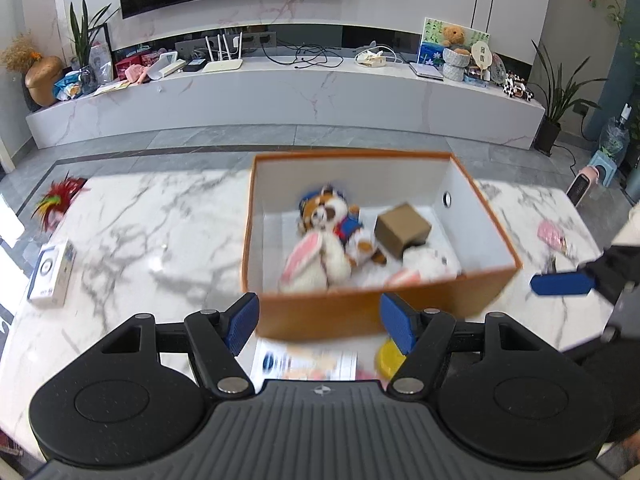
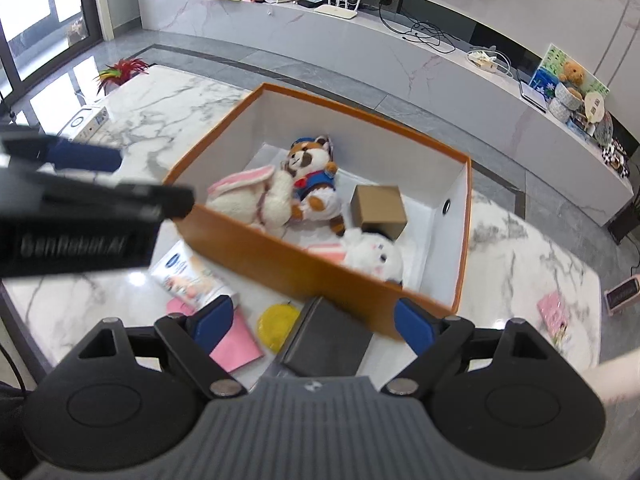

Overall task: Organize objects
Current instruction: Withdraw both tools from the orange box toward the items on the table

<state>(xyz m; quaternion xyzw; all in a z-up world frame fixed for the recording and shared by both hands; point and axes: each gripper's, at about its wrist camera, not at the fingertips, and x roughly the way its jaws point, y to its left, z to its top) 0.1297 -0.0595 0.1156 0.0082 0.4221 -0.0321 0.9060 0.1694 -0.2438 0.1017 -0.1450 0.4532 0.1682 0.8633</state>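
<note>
Now, the scene by parts:
Left claw (image 1: 319,322): released, fingers spread, grasping nothing, hovering at the near wall of the orange box (image 1: 360,312).
Right claw (image 2: 312,320): released, fingers wide, above a dark flat item (image 2: 326,346) at the box's near side.
Orange box: on the marble desk (image 1: 160,220), open-topped.
Inside box: raccoon plush (image 2: 314,172), two white rabbit plushes (image 2: 256,196), small cardboard box (image 2: 378,210).
Desk near edge: yellow disc (image 2: 278,324), pink paper (image 2: 236,340), printed carton (image 2: 192,276).
Desk left edge: white carton (image 1: 52,268).
</note>
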